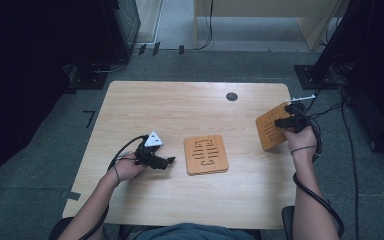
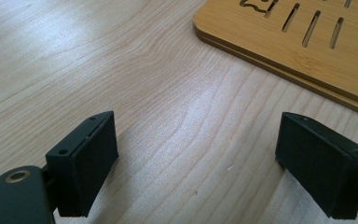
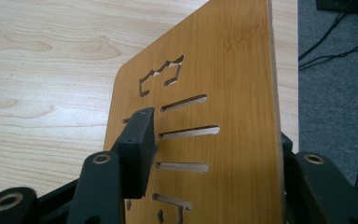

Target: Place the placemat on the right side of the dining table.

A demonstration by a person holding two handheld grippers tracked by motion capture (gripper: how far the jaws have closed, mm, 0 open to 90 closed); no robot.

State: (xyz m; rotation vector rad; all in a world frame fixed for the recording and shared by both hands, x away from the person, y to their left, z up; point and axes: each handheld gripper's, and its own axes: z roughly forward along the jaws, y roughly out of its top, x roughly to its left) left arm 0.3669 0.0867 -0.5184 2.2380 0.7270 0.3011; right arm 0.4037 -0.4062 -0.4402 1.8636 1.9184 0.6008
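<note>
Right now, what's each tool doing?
Left tool: open, empty, over the table.
Right tool: astride the tilted board; grip cannot be told.

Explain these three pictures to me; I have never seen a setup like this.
A person sits at a wooden table with a hand-held two-jaw tool in each hand. One picture looks down from above; the other two come from cameras riding on the tools. A slotted wooden board lies flat mid-table. The left tool rests near it, jaws open on nothing. The right tool has a second slotted board tilted up on edge between its jaws; whether the pads press on it is unclear.
</note>
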